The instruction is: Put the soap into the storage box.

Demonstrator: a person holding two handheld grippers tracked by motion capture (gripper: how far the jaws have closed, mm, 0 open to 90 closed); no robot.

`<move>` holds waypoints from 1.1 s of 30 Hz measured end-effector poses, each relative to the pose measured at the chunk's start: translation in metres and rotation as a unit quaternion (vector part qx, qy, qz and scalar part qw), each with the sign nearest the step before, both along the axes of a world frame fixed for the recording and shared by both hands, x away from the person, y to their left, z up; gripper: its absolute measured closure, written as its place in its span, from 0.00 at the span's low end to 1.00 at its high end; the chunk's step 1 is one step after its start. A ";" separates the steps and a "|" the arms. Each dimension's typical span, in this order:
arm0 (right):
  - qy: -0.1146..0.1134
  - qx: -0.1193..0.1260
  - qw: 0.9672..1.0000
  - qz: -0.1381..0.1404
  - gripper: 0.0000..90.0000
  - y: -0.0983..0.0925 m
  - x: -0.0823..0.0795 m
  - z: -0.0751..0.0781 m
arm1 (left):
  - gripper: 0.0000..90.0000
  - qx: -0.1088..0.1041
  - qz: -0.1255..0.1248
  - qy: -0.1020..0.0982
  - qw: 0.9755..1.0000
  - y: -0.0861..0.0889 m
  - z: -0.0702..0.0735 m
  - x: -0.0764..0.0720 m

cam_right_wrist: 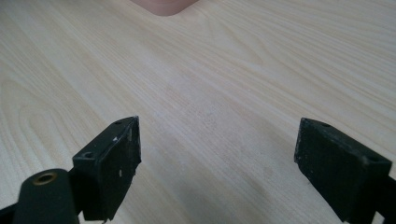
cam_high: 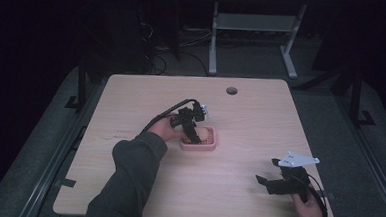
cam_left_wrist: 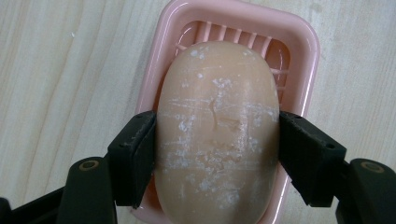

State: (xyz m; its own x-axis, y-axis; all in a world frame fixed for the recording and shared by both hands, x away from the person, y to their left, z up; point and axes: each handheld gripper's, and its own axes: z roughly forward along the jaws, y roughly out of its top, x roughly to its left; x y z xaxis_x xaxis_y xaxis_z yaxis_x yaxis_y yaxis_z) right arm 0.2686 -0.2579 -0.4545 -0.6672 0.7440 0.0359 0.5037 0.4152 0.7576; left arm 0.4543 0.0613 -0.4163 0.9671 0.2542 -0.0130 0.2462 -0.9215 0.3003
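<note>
A peach soap bar [cam_left_wrist: 217,135] is pinched by the left gripper [cam_left_wrist: 217,154] over the pink soap dish [cam_left_wrist: 306,51] at the middle of the worktop [cam_high: 250,121]; the right gripper [cam_right_wrist: 217,161] is held spread, empty, at lower right

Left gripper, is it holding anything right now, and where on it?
The left gripper is shut on the soap, jaws pressed against its two long sides near the middle, over the pink soap dish. The right gripper holds nothing.
</note>
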 end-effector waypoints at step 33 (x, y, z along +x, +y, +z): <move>-0.004 -0.001 1.000 -0.001 0.16 0.002 0.001 0.000 | 0.33 -0.029 -0.003 -0.013 0.999 0.018 0.021 -0.019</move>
State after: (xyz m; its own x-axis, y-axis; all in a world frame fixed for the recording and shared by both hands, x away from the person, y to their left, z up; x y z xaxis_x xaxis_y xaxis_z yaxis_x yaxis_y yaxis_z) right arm 0.2699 -0.2559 -0.4540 -0.6666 0.7448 0.0296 0.4987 0.4161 0.7603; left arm 0.4356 0.0791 -0.3958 0.9689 0.2475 -0.0021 0.2317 -0.9040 0.3592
